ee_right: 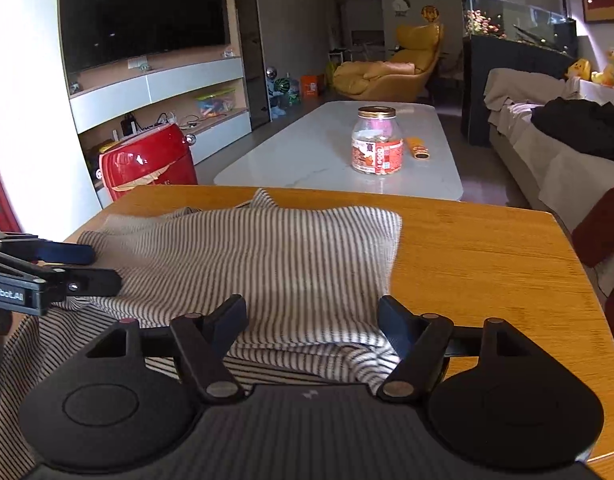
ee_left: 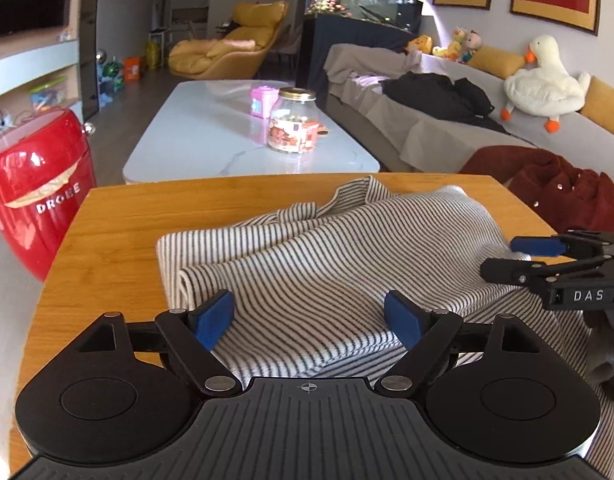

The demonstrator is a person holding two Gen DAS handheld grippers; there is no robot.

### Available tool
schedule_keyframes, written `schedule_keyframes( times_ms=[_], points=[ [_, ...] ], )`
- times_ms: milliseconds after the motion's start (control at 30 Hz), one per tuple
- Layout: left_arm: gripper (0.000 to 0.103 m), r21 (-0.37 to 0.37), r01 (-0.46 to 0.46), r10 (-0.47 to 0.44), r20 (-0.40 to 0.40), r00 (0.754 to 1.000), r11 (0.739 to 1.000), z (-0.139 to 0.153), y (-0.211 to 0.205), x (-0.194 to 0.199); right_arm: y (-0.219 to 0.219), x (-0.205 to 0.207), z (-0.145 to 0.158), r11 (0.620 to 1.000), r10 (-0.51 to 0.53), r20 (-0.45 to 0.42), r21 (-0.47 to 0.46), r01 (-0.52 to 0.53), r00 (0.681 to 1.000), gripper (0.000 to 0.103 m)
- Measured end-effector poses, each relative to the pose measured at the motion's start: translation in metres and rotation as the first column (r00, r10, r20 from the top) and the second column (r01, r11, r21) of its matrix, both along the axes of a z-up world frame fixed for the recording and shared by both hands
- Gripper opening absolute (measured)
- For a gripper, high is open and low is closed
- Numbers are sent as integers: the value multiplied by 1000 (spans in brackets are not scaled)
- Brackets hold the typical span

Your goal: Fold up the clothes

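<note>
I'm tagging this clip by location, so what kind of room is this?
Most likely a home living room: a sofa with a plush duck, a marble coffee table, and a big wall television.

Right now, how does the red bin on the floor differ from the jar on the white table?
The red bin is opaque, glossy and ribbed, standing on the floor left of the wooden table; the jar is clear, showing its contents, and stands on the white marble table. The bin bears white lettering; the jar wears an orange-red label and a gold lid. Both stand upright.
</note>
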State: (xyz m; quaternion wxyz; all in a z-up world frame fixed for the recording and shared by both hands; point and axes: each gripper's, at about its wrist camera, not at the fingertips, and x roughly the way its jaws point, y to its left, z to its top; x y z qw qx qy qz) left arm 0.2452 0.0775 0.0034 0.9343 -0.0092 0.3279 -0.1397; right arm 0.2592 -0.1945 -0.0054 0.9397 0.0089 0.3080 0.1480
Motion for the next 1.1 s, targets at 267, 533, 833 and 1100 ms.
schedule_keyframes(
  times_ms=[267, 533, 833, 1100],
  points=[
    [86, -140, 29, -25, 26, 999, 990, 29, -1, -21, 1, -15, 35, 999, -18, 110, -28, 21, 994, 62],
    [78, -41, 13, -15, -34, 999, 999, -2, -6, -10, 24, -17, -2, 993, -1, 65, -121, 9, 998, 62],
    [78, -2, 20, -20, -25, 999, 1000, -1, -4, -14, 42, -33, -2, 974, 13, 125, -226, 16, 992, 62],
    [79, 14, 7, -7, -39, 999, 1000, 3, -2, -15, 36, -31, -1, 980, 18, 117, -197, 6, 993, 62]
  ],
)
